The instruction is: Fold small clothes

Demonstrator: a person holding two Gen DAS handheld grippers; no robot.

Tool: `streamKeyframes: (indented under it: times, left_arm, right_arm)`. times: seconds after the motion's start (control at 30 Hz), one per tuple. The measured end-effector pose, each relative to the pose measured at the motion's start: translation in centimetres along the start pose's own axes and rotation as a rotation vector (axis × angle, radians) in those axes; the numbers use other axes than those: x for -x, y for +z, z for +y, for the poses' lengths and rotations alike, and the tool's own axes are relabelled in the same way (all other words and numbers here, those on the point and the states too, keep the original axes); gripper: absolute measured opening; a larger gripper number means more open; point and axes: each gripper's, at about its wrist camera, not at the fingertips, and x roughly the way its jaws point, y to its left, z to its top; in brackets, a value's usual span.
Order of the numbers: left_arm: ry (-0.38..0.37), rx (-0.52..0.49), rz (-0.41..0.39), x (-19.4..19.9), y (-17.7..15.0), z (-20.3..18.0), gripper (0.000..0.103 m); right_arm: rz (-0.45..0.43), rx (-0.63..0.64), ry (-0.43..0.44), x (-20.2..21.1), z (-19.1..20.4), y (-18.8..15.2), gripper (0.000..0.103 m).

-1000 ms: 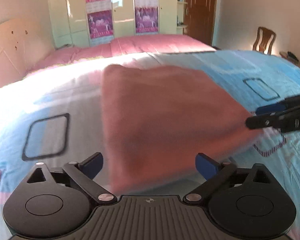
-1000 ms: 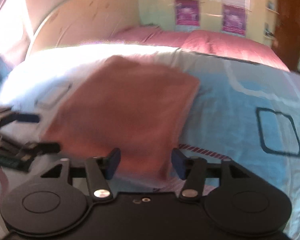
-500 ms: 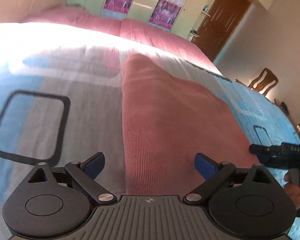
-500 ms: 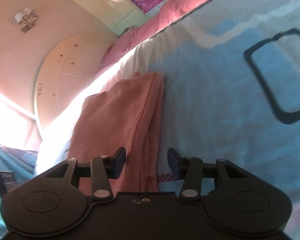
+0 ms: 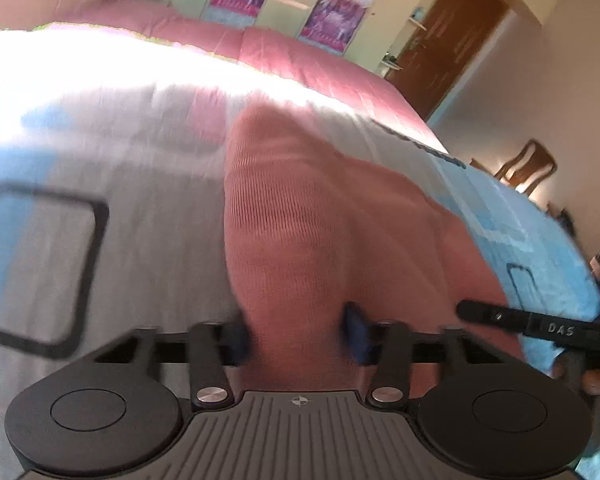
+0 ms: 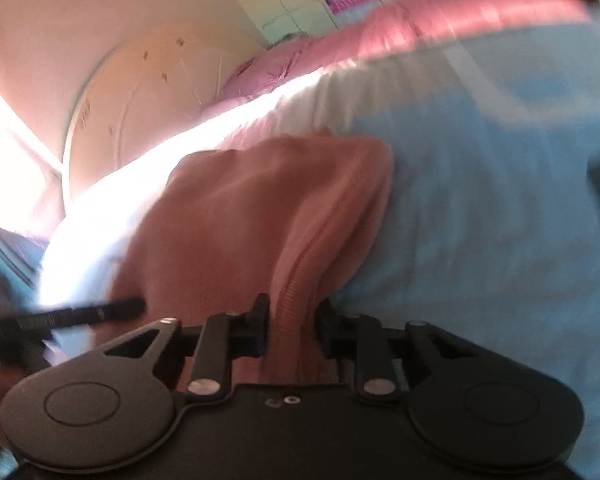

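Note:
A salmon-pink knit garment (image 5: 320, 232) lies on the bed, bunched and lifted at its near edge. My left gripper (image 5: 298, 332) is shut on the garment's near left corner, with cloth filling the gap between the blue pads. My right gripper (image 6: 292, 328) is shut on the garment (image 6: 260, 216) at its near right edge, a ribbed hem running between the fingers. The right gripper's fingers (image 5: 496, 314) show at the right of the left wrist view. The left gripper's fingers (image 6: 88, 312) show at the left of the right wrist view.
The bed has a blue, white and pink patterned sheet (image 5: 100, 200) and a pink quilt (image 5: 300, 64) at the far side. A cream headboard (image 6: 148, 92) stands at the left. A wooden chair (image 5: 528, 168) and a brown door (image 5: 456, 36) are at the right.
Both grippers have gone from open to shut on the garment's near edge. The cloth is now bunched and lifted where it lay flat before.

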Motion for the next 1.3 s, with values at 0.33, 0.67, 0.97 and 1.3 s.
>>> streamKeyframes:
  times: [0.33, 0.67, 0.97, 1.3]
  left_arm:
    - [0.126, -0.163, -0.018, 0.6, 0.0, -2.1, 0.072]
    - [-0.075, 0.119, 0.045, -2.7, -0.2, 1.3, 0.072]
    - [-0.033, -0.018, -0.013, -0.8, 0.8, -1.4, 0.033]
    - [-0.049, -0.026, -0.108, 6.8, 2.5, 4.1, 0.032]
  right_arm:
    - [0.000, 0.022, -0.082, 1.4, 0.5, -0.7, 0.041]
    - [0.019, -0.247, 0.154, -0.2, -3.9, -0.7, 0.032]
    - [-0.029, 0.061, -0.049, 1.8, 3.2, 0.5, 0.020]
    - [-0.102, 0.249, -0.075, 3.0, 13.4, 2.1, 0.020]
